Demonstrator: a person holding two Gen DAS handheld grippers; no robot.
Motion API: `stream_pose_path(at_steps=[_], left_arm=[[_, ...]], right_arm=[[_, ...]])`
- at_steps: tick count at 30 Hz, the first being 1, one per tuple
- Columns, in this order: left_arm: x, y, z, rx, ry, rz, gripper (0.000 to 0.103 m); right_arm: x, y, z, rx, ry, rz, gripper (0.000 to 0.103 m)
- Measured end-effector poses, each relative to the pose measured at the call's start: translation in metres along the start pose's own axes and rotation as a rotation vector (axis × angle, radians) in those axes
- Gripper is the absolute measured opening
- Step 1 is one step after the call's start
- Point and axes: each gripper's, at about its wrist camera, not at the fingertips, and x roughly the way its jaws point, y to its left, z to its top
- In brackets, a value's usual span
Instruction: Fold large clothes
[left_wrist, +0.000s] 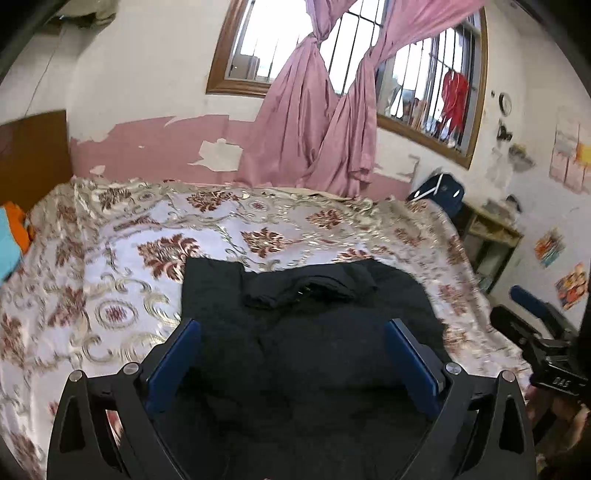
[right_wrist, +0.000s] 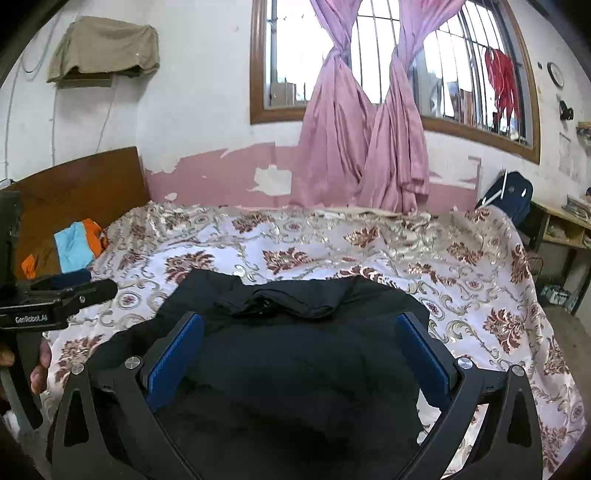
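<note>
Black garment (left_wrist: 306, 343) lies partly folded at the bed's (left_wrist: 110, 258) near edge. Both jaws released, empty. Folds apparently remain.

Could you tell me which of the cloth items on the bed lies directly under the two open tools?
The black garment; the blue and orange clothes lie far off beside the headboard.

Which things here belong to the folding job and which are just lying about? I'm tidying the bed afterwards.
Job: black garment; left gripper and right gripper, both open over it.
Lying about: orange and blue cloth by the headboard; dark blue bag.
</note>
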Motion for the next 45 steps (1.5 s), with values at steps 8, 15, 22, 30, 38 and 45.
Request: stream_pose_path(at_steps=[8, 15, 22, 30, 38, 45], left_arm=[[-0.039, -0.007, -0.028, 0.019, -0.065, 0.035, 0.100], [-0.062, -0.008, -0.041, 0.065, -0.086, 0.051, 0.100], [-0.082, -0.009, -0.060, 0.110, -0.089, 0.121, 0.100], [-0.116, -0.010, -0.075, 0.139, -0.109, 0.132, 0.100], [-0.141, -0.006, -0.105, 0.131, -0.097, 0.143, 0.100], [-0.171, -0.006, -0.120, 0.149, -0.118, 0.151, 0.100]], right_arm=[[-0.041, 0.013, -0.017, 0.014, -0.051, 0.026, 0.101], [-0.051, 0.016, -0.034, 0.001, -0.033, 0.022, 0.101], [-0.076, 0.021, -0.046, 0.017, -0.036, 0.014, 0.101], [-0.117, 0.037, -0.058, 0.030, -0.061, -0.004, 0.101], [-0.148, 0.058, -0.081, 0.016, -0.031, -0.032, 0.101], [-0.178, 0.058, -0.101, 0.035, -0.025, -0.046, 0.101]])
